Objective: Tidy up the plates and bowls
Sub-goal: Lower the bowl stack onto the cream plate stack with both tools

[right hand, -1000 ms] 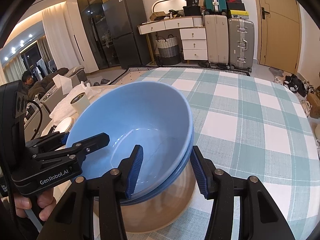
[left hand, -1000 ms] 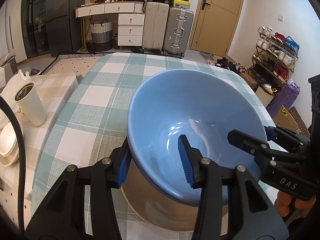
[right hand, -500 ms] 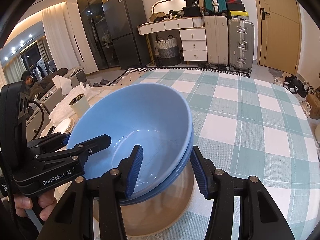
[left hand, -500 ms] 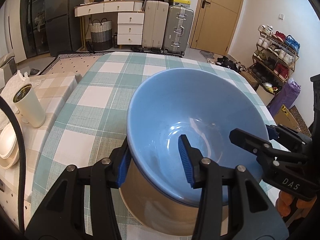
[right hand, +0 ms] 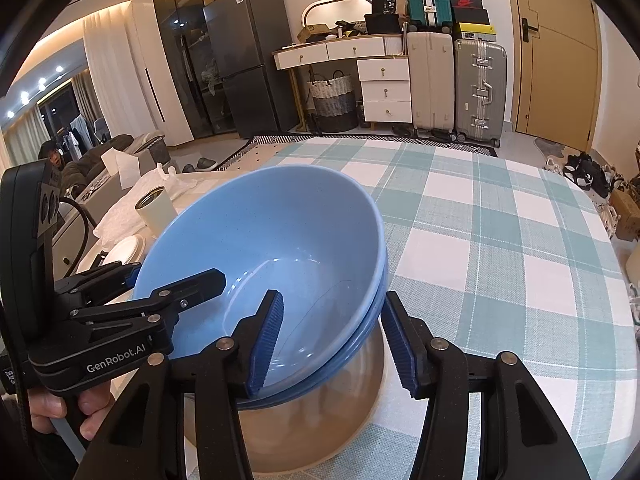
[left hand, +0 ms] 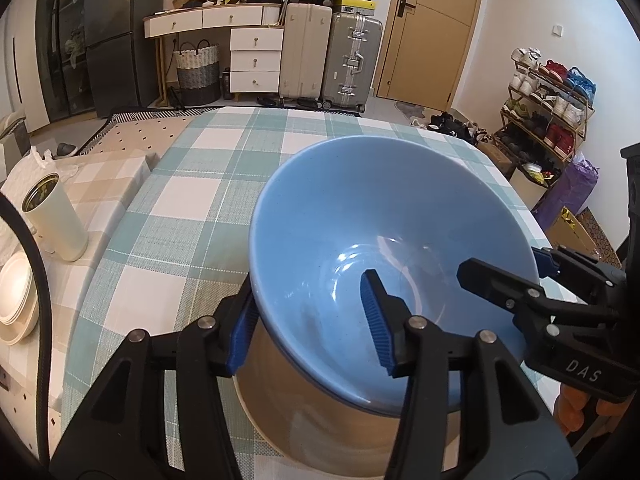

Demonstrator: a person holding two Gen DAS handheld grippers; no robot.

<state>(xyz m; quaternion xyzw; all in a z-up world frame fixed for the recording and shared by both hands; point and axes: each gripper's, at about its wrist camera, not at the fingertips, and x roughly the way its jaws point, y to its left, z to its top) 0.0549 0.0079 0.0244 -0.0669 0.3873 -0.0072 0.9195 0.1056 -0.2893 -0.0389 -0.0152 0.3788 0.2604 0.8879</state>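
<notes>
Stack of blue bowls [left hand: 360,240] nested on a tan bowl [left hand: 320,412], resting on the near part of the green-checked tablecloth [left hand: 200,200]. In the right wrist view, 2 blue rims visible, one just below the other [right hand: 376,280]. Left gripper [left hand: 308,320] set astride the stack's left rim: 1 blue-padded finger [left hand: 374,320] inside the top bowl, the other [left hand: 240,328] outside against the wall; jaws at a narrow gap, apparently clamping the rim, though pad contact on the inner side not clearly resolved. Right gripper [right hand: 332,336] placed likewise on the opposite rim, inner pad [right hand: 266,340] within the bowl, outer pad [right hand: 400,344] beside the outer wall (a thin gap seemingly left there), so hold not confirmed. Each gripper also seen in the other's view [left hand: 560,312] [right hand: 120,320]. At far left, off the cloth: cream cup [left hand: 54,216] and stacked white plates [left hand: 14,296]. Suitcases [left hand: 328,60] against the far wall.
</notes>
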